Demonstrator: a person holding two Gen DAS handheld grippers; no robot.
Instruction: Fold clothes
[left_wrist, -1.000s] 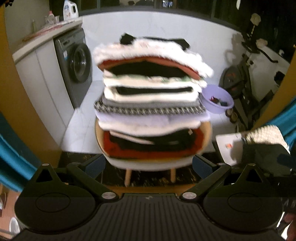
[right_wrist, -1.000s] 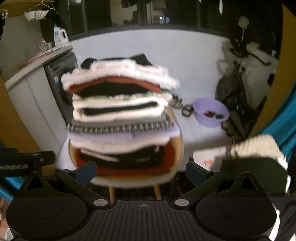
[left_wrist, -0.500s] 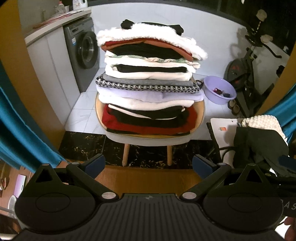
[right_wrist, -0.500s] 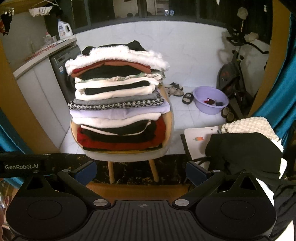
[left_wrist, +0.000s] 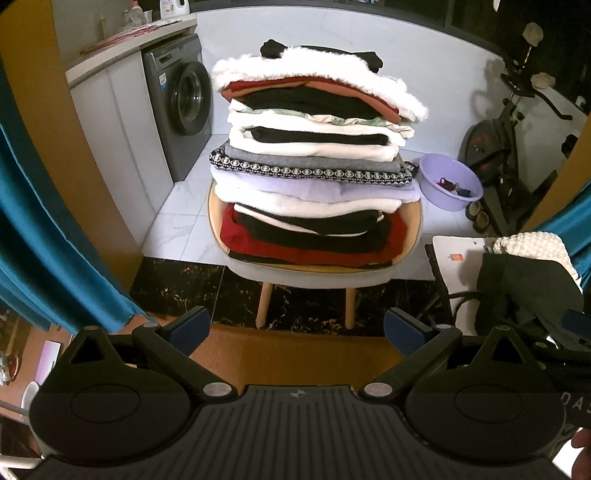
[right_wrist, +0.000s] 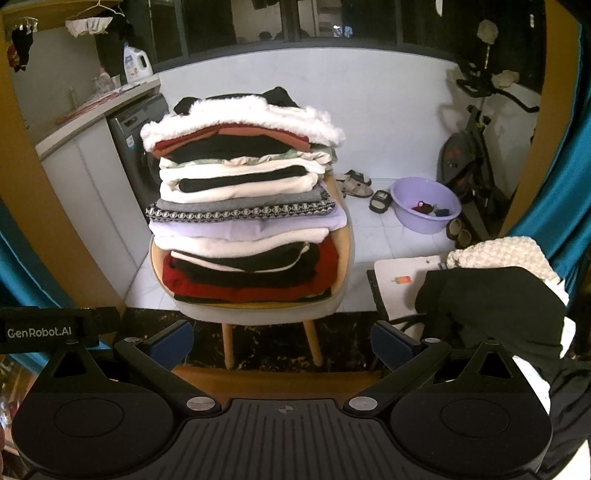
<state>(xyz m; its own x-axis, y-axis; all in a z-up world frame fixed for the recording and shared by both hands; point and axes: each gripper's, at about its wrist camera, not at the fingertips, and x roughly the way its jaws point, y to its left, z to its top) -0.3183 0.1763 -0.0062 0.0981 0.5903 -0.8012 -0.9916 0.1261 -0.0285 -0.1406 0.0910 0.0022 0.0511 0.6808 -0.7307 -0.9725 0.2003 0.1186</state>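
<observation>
A tall stack of folded clothes (left_wrist: 314, 166) sits on a round chair (left_wrist: 314, 275), topped by a fluffy white garment (left_wrist: 317, 74); it also shows in the right wrist view (right_wrist: 243, 206). A loose black garment (right_wrist: 491, 306) lies in a heap at the right with a cream knit (right_wrist: 502, 253) behind it. My left gripper (left_wrist: 295, 328) is open and empty, well short of the chair. My right gripper (right_wrist: 282, 341) is open and empty, in front of the chair, with the black garment off to its right.
A washing machine (left_wrist: 184, 107) stands under a counter at the left. A purple basin (right_wrist: 424, 208), sandals (right_wrist: 356, 182) and an exercise bike (right_wrist: 469, 147) are at the right. A white board (right_wrist: 402, 284) lies beside the black garment. Blue curtains (left_wrist: 44, 229) hang at both sides.
Both grippers have pulled back and away from the stack, so the chair legs and floor now show. The jaws have stayed open and empty.
</observation>
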